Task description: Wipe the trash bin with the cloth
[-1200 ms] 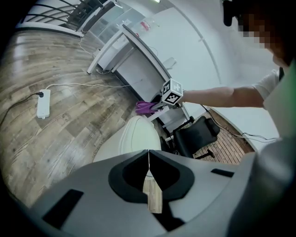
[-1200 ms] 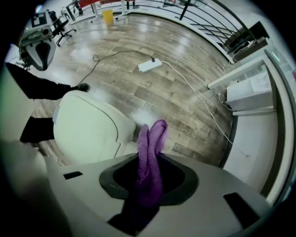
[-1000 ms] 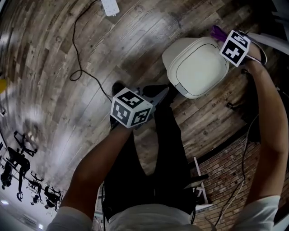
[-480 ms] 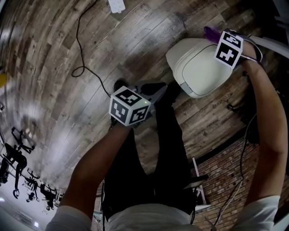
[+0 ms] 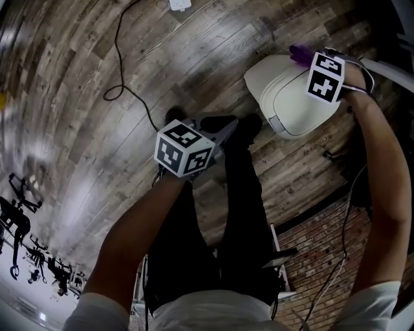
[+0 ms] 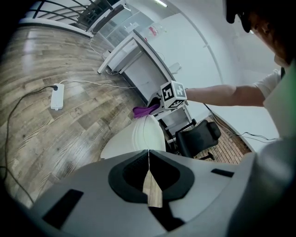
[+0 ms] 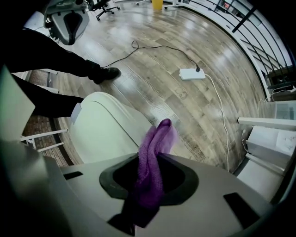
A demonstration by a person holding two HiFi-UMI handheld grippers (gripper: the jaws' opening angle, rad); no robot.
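Note:
A cream trash bin (image 5: 291,97) with a closed lid stands on the wooden floor at the upper right of the head view. My right gripper (image 5: 304,58) is over its far edge, shut on a purple cloth (image 5: 299,53). In the right gripper view the purple cloth (image 7: 155,162) sticks out between the jaws, its tip against the trash bin (image 7: 106,129). My left gripper (image 5: 223,132) hovers over the floor in front of the person's legs, shut and empty. From the left gripper view, the trash bin (image 6: 138,139) and the cloth (image 6: 145,110) are ahead.
A white power strip (image 5: 178,4) with a black cable (image 5: 126,84) lies on the floor at the top. The person's legs and shoe (image 5: 249,126) stand next to the bin. A black office chair (image 6: 199,136) and white desk (image 6: 134,55) lie beyond the bin.
The right gripper with the cloth has slid left along the bin's far edge. The left gripper has barely moved. The view has shifted slightly.

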